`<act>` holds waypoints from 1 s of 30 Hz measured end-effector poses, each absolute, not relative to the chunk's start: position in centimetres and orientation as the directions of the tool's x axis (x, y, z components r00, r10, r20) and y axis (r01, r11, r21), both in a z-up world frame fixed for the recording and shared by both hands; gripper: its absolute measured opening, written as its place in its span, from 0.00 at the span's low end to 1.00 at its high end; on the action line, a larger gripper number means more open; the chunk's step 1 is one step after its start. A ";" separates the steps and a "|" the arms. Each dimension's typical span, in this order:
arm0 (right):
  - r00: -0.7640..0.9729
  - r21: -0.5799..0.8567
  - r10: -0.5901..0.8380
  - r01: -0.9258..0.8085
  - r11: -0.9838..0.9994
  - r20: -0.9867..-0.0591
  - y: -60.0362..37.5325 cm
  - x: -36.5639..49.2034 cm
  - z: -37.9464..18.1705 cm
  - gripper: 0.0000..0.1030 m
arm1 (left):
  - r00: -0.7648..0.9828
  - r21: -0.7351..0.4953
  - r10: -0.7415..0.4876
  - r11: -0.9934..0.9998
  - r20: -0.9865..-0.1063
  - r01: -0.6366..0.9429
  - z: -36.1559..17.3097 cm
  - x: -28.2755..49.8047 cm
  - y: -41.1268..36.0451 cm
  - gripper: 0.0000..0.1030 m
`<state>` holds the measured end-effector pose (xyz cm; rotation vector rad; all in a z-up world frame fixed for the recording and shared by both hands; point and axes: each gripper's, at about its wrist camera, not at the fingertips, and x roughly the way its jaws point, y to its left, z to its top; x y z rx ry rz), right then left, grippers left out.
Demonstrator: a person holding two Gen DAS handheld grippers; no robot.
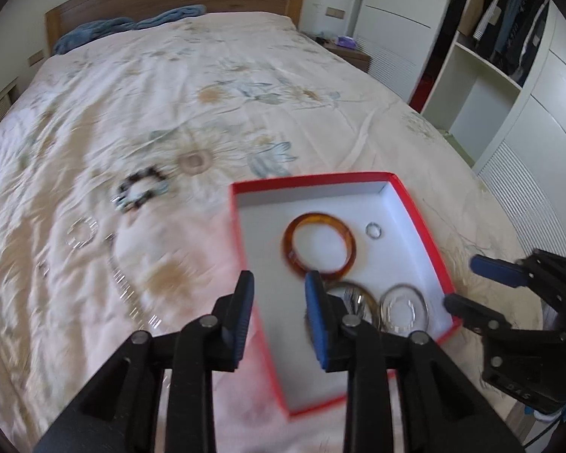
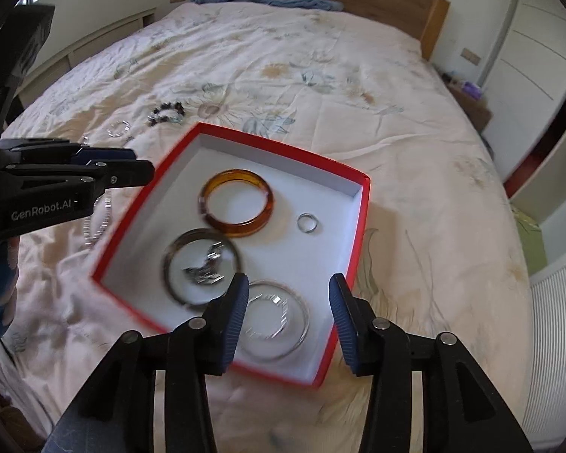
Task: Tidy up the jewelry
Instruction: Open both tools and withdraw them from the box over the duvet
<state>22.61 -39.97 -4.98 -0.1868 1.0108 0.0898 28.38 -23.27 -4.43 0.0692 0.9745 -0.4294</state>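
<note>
Dark bangle (image 1: 352,304) half hidden, blurred chain (image 2: 203,268)

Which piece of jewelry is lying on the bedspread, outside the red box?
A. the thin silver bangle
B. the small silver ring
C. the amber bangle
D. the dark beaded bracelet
D: the dark beaded bracelet lies on the bedspread beyond the red box, while the amber bangle, small silver ring and thin silver bangle all lie inside it.
</note>
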 end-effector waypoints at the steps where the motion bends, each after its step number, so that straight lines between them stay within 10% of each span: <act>1: 0.535 -0.120 -0.020 -0.153 0.981 -0.844 -39.4 21.7 -4.5 0.43 | 0.489 -0.131 -0.313 0.920 -0.814 0.370 -4.0 27.6 -22.3 0.27; 30: 0.740 -0.237 -0.055 -0.143 0.961 -0.670 -28.3 6.2 7.6 0.50 | 0.573 -0.159 -0.199 0.980 -0.795 0.120 0.3 13.6 -3.7 0.35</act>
